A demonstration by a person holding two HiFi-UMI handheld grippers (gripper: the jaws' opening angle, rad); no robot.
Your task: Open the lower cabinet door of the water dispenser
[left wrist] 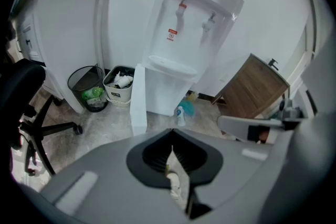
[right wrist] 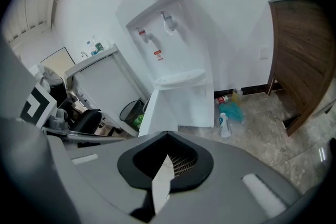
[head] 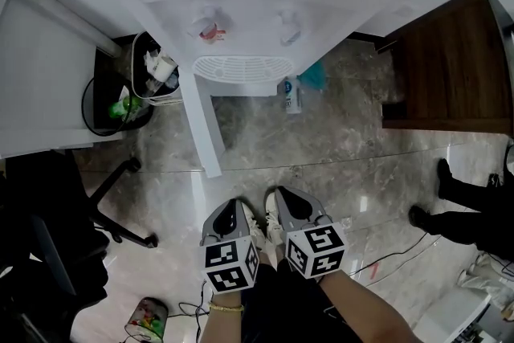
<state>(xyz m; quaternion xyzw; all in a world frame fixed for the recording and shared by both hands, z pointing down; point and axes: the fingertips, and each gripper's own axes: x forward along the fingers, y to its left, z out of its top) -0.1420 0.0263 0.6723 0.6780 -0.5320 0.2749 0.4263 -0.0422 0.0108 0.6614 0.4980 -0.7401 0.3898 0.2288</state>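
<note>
The white water dispenser (head: 241, 20) stands against the wall, and its lower cabinet door (head: 202, 124) is swung open toward me, edge-on over the marble floor. The same open door (left wrist: 138, 99) shows in the left gripper view, and the door (right wrist: 157, 113) in the right gripper view too. My left gripper (head: 229, 205) and right gripper (head: 281, 195) hang side by side close to my body, well back from the door and touching nothing. Both have their jaws together with nothing between them, seen in the left gripper (left wrist: 172, 150) and right gripper (right wrist: 167, 157) views.
A white waste bin (head: 157, 76) and a black bin (head: 120, 104) stand left of the dispenser beside a white cabinet (head: 40, 68). An office chair (head: 72, 229) is at lower left. A spray bottle (head: 291, 95) lies by the dispenser, a brown wooden cabinet (head: 454, 68) stands right, and someone's shoes (head: 446, 181) and cables (head: 385, 261) are nearby.
</note>
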